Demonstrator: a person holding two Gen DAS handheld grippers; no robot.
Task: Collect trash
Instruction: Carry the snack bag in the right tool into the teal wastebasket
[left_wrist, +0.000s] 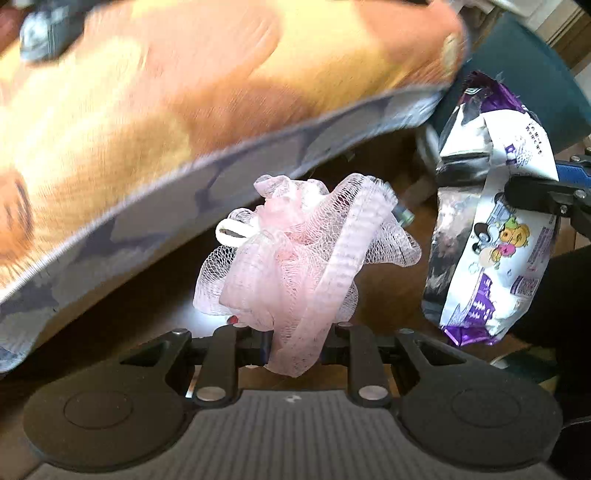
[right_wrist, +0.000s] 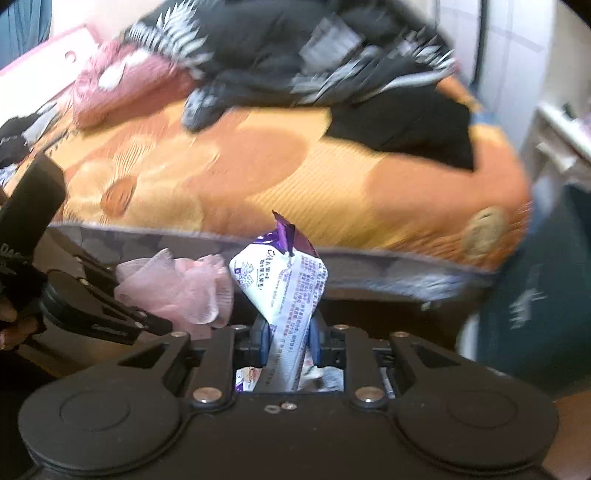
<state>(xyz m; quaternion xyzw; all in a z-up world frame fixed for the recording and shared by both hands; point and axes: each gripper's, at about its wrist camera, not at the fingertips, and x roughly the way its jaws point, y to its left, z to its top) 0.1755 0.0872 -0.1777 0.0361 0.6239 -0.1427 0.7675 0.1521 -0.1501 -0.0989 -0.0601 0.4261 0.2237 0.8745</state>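
Pink mesh pouf (left_wrist: 295, 254) pinched in left gripper (left_wrist: 291, 339), jaws narrow on one trailing fold. Purple-white wrapper (right_wrist: 288, 291) clamped in right gripper (right_wrist: 286, 341). Both aloft beside orange bed (right_wrist: 295, 177), likely bin-bound.

Bed w/ orange patterned sheet (right_wrist: 303, 177) filling mid-frame, grey-blue mattress edge (left_wrist: 207, 184) below, dark clothes (right_wrist: 303, 55) heaped at far side, pink pillow (right_wrist: 122, 85) far left, dark wood floor (left_wrist: 122, 317) near, white wall (right_wrist: 517, 59) far right
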